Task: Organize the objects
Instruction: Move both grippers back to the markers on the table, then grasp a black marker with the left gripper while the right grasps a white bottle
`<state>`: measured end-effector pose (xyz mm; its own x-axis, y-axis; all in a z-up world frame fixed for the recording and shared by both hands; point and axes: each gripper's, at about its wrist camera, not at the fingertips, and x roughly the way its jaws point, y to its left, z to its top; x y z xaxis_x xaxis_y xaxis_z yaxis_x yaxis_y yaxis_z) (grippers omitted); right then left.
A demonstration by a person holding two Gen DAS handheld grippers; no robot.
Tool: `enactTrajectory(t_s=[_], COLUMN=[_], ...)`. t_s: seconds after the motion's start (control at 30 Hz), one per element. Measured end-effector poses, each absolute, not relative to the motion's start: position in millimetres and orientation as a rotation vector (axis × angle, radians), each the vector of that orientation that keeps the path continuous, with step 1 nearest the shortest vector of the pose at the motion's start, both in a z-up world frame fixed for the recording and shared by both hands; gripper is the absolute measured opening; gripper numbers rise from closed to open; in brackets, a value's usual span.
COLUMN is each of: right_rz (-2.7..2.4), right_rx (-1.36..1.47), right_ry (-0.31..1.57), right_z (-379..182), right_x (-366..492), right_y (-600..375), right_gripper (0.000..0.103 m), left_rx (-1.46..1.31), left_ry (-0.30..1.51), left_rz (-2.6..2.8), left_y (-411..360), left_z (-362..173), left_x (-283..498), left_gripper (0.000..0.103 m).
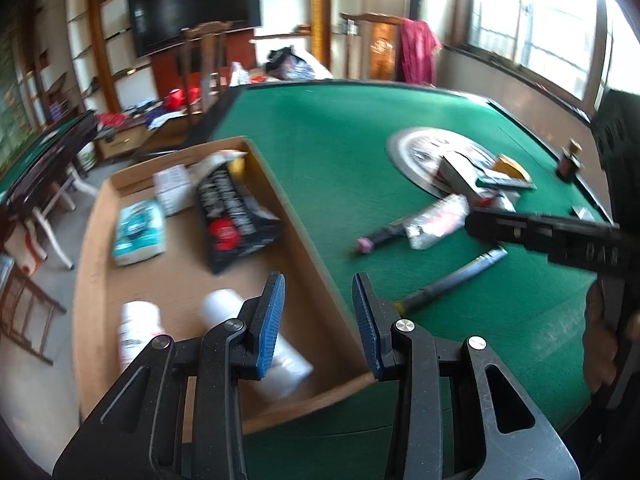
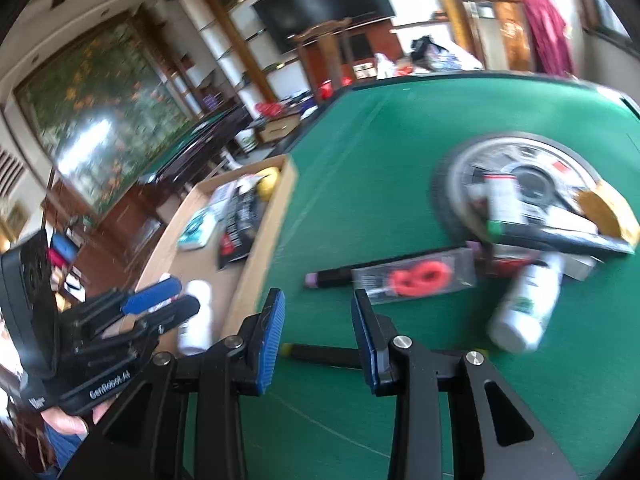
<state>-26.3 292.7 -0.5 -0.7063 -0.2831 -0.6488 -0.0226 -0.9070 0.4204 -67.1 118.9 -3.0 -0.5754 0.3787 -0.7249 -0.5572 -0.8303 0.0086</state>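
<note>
A cardboard box (image 1: 304, 216) stands on the left side of the green table (image 1: 352, 152). It holds two white bottles (image 1: 138, 328), a black packet (image 1: 236, 220), a teal packet (image 1: 140, 230) and a yellow thing (image 2: 267, 184). My left gripper (image 1: 319, 320) is open and empty over the box's right wall. My right gripper (image 2: 318, 334) is open and empty above a dark pen (image 2: 320, 354) with a yellow tip. Ahead lie a clear packet with a red thing (image 2: 416, 276), a black marker (image 2: 332, 278) and a white bottle (image 2: 524, 306).
A round metal disc (image 2: 516, 168) at the table's middle carries a heap of boxes, tubes and a yellow-brown packet (image 2: 608, 208). A small dark bottle (image 1: 570, 160) stands near the right edge. Chairs, shelves and a second green table (image 2: 208, 128) lie beyond.
</note>
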Motion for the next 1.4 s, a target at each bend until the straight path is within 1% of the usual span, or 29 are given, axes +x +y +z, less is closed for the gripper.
enactTrajectory(t_s=[0.1, 0.43, 0.6, 0.7, 0.77, 0.8, 0.83, 0.87, 0.9, 0.93, 1.07, 1.23, 1.3, 1.4], right_rz=[-2.728, -2.778, -2.785, -2.788, -2.798, -2.796, -2.791, -2.787, -2.785, -2.782, -2.774, -2.788, -2.801, -2.824], right_rx=[1.134, 1.104, 1.094, 1.089, 1.111, 1.133, 1.155, 1.175, 1.198, 1.217, 1.274, 1.334, 1.362, 1.397], right_ry=[-0.668, -0.858, -0.930, -0.963, -0.977, -0.990, -0.998, -1.003, -1.010, -1.017, -1.018, -1.002, -0.984, -0.917], right_z=[-3.2, -3.6, -4.8, -6.0, -9.0, -12.1, -14.7, -18.0, -21.5, -24.2, -32.5, -37.5, -38.6, -38.8], right_x=[-16.1, 4.0, 8.0, 9.4, 8.5, 7.4, 6.0, 4.9, 3.6, 2.5, -4.4, -16.6, -23.7, -32.8], right_y=[315.0, 374.2, 391.1, 397.7, 400.4, 402.0, 403.1, 404.6, 405.4, 405.7, 402.2, 396.0, 393.7, 387.1], right_gripper=[0.034, 0.035, 0.035, 0.035, 0.035, 0.035, 0.035, 0.035, 0.035, 0.035, 0.035, 0.035, 0.041, 0.042], left_rx=[-1.012, -0.993, -1.007, -1.000, -1.010, -1.025, -1.039, -1.052, -1.071, -1.098, -1.093, -1.106, -1.108, -1.105], left_ry=[0.384, 0.720, 0.799, 0.776, 0.728, 0.694, 0.667, 0.642, 0.615, 0.570, 0.542, 0.517, 0.519, 0.492], left_rz=[2.320, 2.121, 2.072, 2.053, 2.056, 2.065, 2.069, 2.067, 2.062, 2.057, 2.065, 2.075, 2.081, 2.086], left_y=[144.0, 230.8, 249.6, 255.1, 256.7, 256.6, 256.9, 256.2, 254.5, 252.7, 249.9, 250.2, 252.5, 254.8], left_z=[-8.2, -43.4, -53.6, -52.9, -53.2, -53.4, -54.3, -54.2, -54.1, -54.1, -53.8, -54.0, -53.8, -54.8], left_x=[-60.7, -50.0, -59.1, -64.6, -69.1, -70.4, -69.2, -67.3, -64.2, -59.8, -41.1, -48.1, -50.6, -55.5], left_gripper=[0.035, 0.035, 0.035, 0.036, 0.035, 0.033, 0.025, 0.022, 0.015, 0.014, 0.014, 0.014, 0.014, 0.016])
